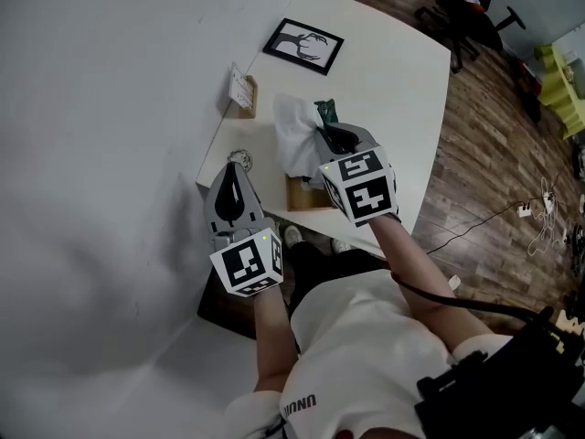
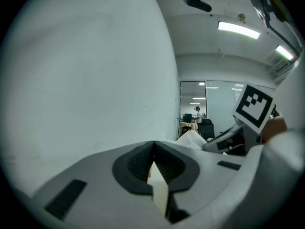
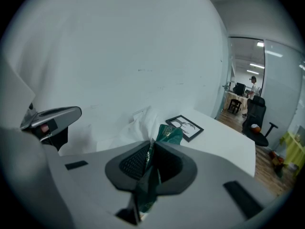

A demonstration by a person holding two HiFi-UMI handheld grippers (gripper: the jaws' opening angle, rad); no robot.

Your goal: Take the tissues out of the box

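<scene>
My right gripper (image 1: 335,137) (image 3: 152,144) is shut on a dark green tissue packet (image 1: 327,111) (image 3: 169,133) and holds it up above the white table (image 1: 402,90). A crumpled white tissue (image 1: 294,133) (image 3: 139,124) bulges from the packet toward the wall. Below the packet a shallow wooden box (image 1: 302,199) lies on the table. At the table's near-left corner hangs my left gripper (image 1: 238,170) (image 2: 153,144), its jaws together. A thin cream sliver (image 2: 159,190) shows in the gap behind its pads; I cannot tell whether it is held.
A framed black-and-white deer picture (image 1: 303,44) (image 3: 185,127) lies at the table's far end. A small card stand (image 1: 242,90) sits by the wall edge. A white wall runs along the left. A black office chair (image 1: 466,7) and cables (image 1: 539,213) are on the wooden floor to the right.
</scene>
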